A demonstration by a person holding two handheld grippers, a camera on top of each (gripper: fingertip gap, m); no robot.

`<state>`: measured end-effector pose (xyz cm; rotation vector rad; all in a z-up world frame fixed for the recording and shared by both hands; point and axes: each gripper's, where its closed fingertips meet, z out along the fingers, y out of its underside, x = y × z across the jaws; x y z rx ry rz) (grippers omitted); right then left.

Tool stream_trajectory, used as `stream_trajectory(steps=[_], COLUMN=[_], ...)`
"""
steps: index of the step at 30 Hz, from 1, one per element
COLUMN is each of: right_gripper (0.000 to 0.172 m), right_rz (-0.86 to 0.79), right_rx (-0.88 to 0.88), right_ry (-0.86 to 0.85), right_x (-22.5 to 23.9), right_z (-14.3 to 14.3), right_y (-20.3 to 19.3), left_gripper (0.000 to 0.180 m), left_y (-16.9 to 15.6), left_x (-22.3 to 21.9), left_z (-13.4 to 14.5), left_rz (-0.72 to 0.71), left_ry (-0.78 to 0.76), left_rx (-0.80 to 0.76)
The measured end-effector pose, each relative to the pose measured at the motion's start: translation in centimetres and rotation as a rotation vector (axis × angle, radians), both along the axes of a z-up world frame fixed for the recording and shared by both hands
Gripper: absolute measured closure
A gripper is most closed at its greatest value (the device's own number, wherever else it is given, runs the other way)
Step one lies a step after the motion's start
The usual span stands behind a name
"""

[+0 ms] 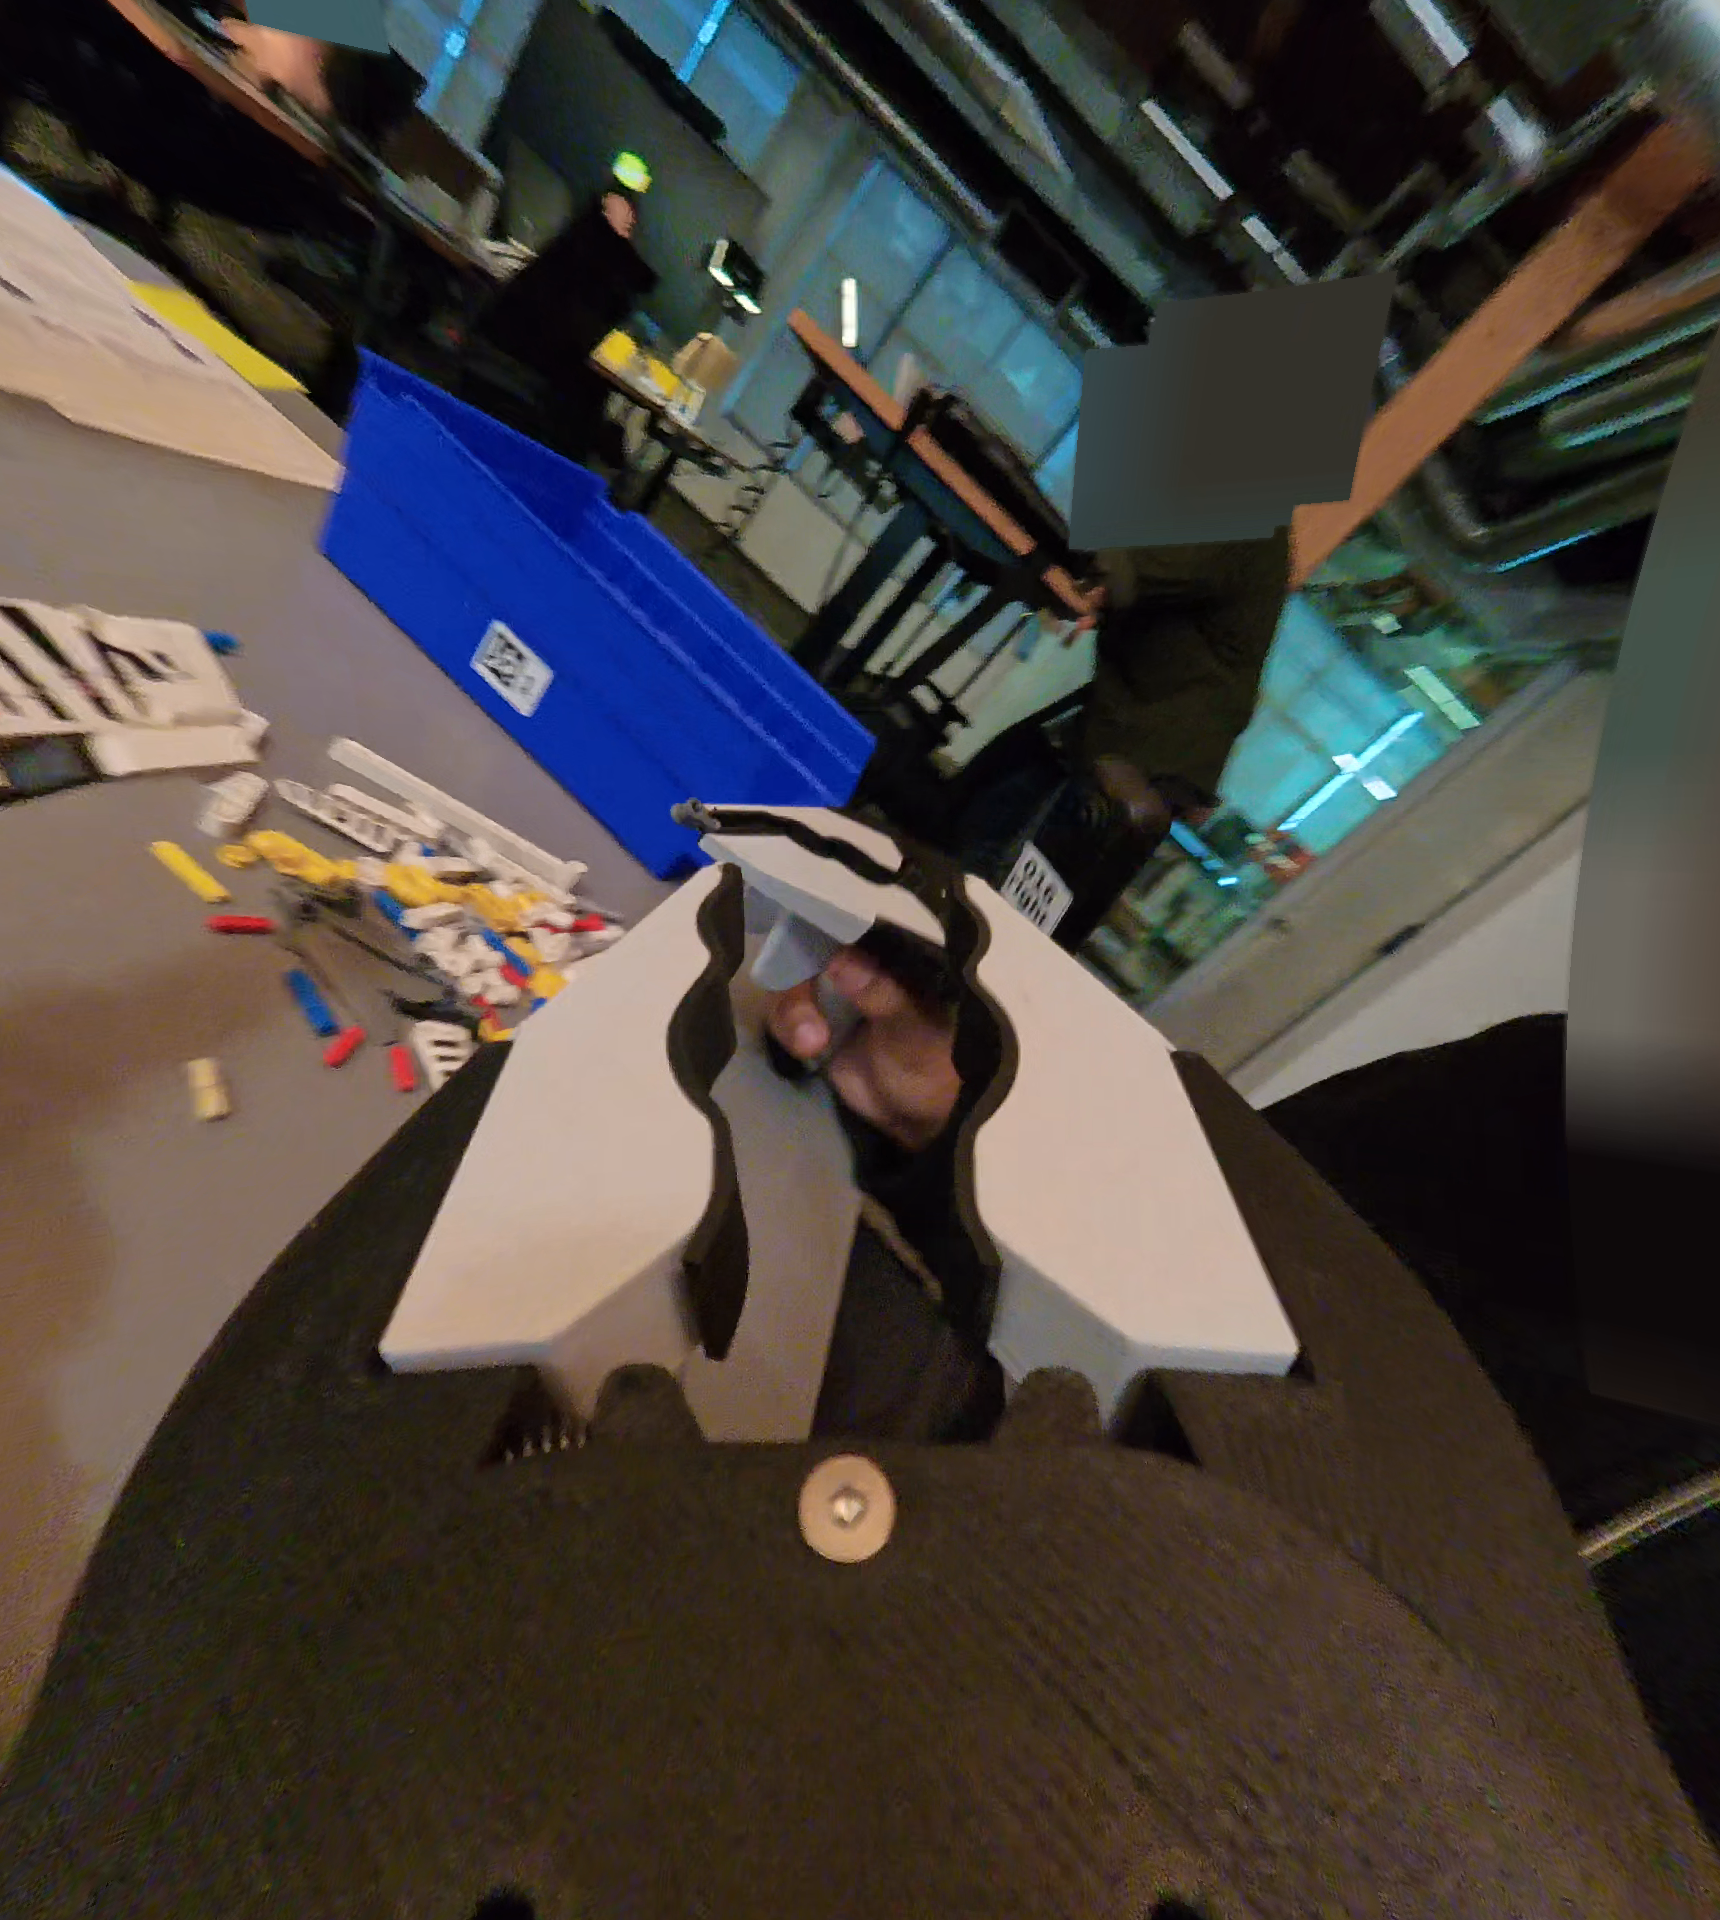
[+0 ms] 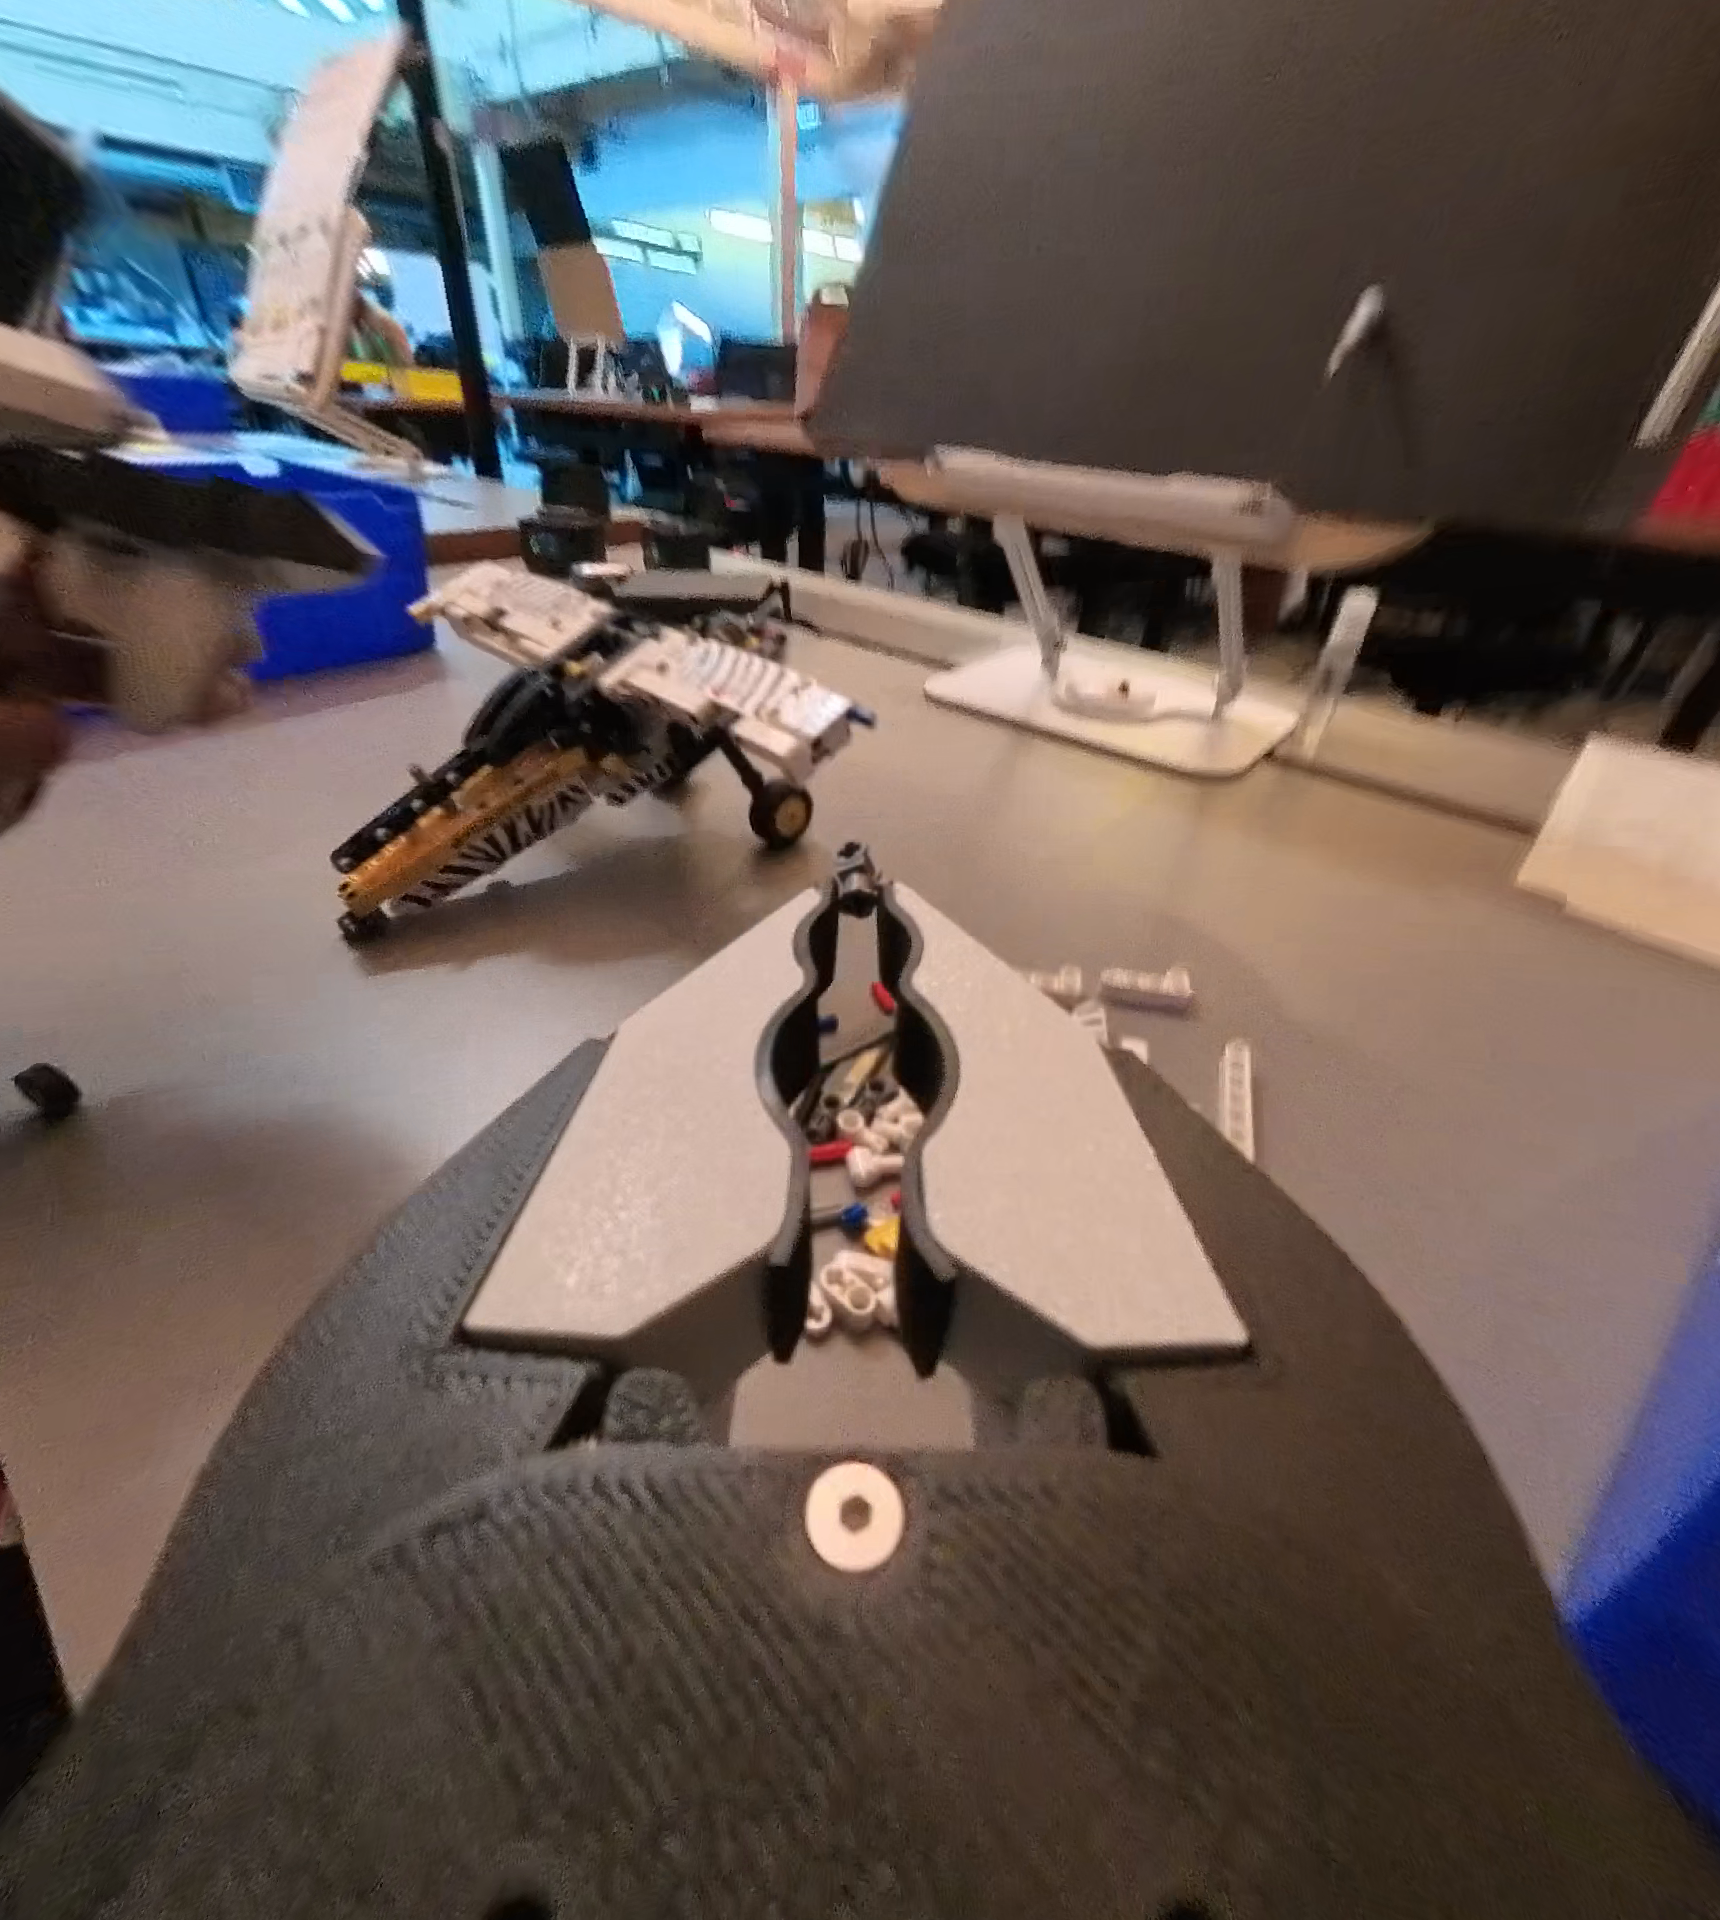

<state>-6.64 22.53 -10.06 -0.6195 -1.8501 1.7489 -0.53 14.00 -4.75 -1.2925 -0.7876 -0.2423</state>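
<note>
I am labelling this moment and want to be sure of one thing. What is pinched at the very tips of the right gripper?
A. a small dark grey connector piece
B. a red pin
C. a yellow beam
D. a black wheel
A: in the right wrist view the right gripper has its fingertips closed on a small dark grey connector piece, raised above the grey table.

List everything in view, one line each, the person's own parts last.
Blue bin: one, far table edge.
Loose building pieces: many, white, yellow, red, blue, heaped on the grey table.
Model plane: one, white, black, yellow, mid-table.
White stand: one, behind the plane.
Small grey connector piece: one, pinched at the right tongs' tips.
Left tongs: open, nothing held.
Right tongs: shut on the connector.
Hand: one, beyond the left tongs.
</note>
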Motion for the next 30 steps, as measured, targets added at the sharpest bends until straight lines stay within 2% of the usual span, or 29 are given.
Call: stream_trajectory(steps=[3,6,12,14,16,19,22,26,30], right_gripper=[0.167,0.167,0.166,0.155,0.148,0.141,0.142,0.145,0.147], right_rz=[-0.026,-0.075,-0.145,-0.156,-0.139,-0.064,0.041,0.125,0.191], right_rx=[0.119,0.313,0.504,0.536,0.520,0.435,0.341,0.282,0.261], right_ry=[-0.161,-0.239,-0.309,-0.336,-0.339,-0.262,-0.178,-0.106,-0.061], right_x=[-1.8,-3.6,-6.7,-7.1,-6.8,-5.1,-2.2,1.0,2.8], right_z=[-2.6,-5.4,-7.4,-8.0,-7.8,-6.2,-4.3,-3.4,-3.1], right_y=[-0.2,-0.4,-0.6,-0.5,-0.8,-2.2,-4.1,-5.9,-7.1], left_gripper=[0.145,0.145,0.146,0.146,0.147,0.150,0.155,0.159,0.163], left_y=[-2.2,-4.7,-7.6,-8.1,-8.4,-8.3,-8.0,-7.9,-7.2], left_x=[0.9,1.7,3.9,4.6,5.1,6.1,7.4,8.5,8.7], left_z=[-0.4,-1.6,-4.7,-5.8,-7.1,-9.3,-11.6,-14.0,-14.6], left_rz=[0.088,0.182,0.262,0.273,0.285,0.271,0.232,0.187,0.174], left_ry=[0.053,0.060,-0.028,-0.068,-0.098,-0.137,-0.162,-0.181,-0.188], left_rx=[-0.127,-0.236,-0.310,-0.315,-0.342,-0.440,-0.586,-0.761,-0.784])
